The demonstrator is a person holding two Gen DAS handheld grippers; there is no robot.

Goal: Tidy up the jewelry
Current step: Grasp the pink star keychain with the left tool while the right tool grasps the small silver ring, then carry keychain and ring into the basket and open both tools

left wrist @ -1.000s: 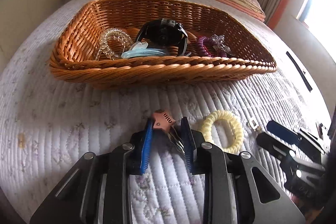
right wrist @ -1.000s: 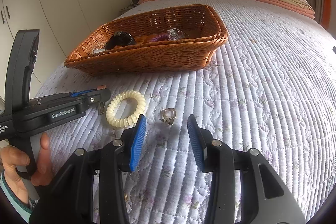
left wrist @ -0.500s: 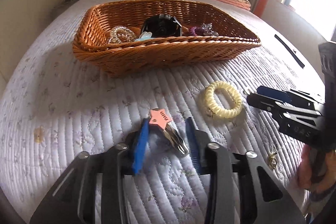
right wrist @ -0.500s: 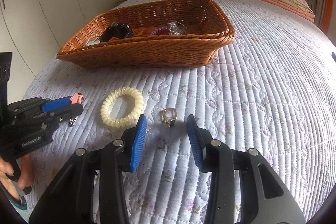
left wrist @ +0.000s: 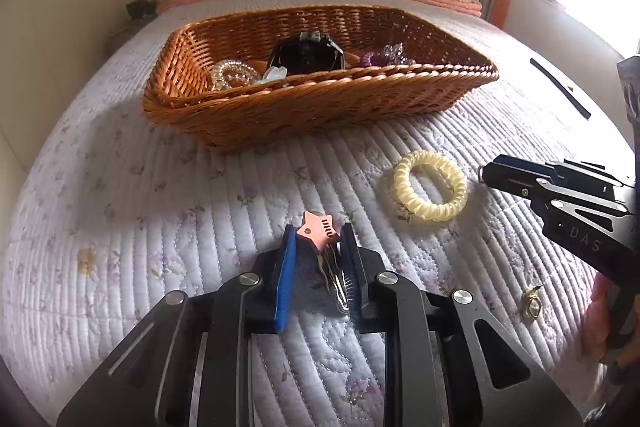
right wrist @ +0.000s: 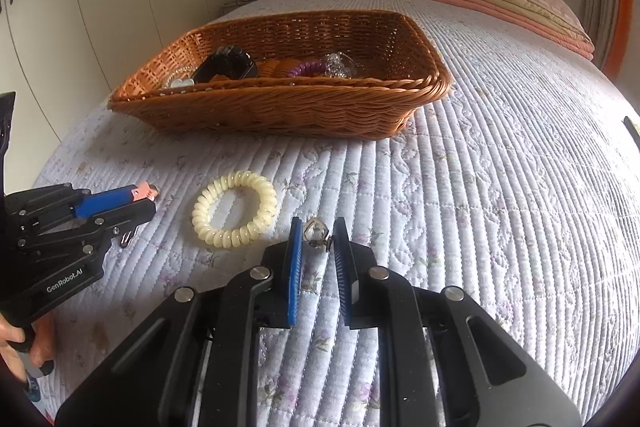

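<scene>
Left hand-held gripper [left wrist: 316,263]: pink star hair clip [left wrist: 319,234] held between narrowed fingers, above quilted bed [left wrist: 120,227]. Right hand-held gripper [right wrist: 316,259]: small ring [right wrist: 316,233] bracketed by fingers, contact unclear. Cream spiral hair tie [right wrist: 234,209] lying between grippers. Wicker basket [right wrist: 280,107] placed toward bed's head.

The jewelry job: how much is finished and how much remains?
Done: a black watch and hair ties lie in the wicker basket. In hand: left gripper closes on the pink star clip; right gripper closes around a small ring. Left: yellow coil tie, gold earring.
</scene>
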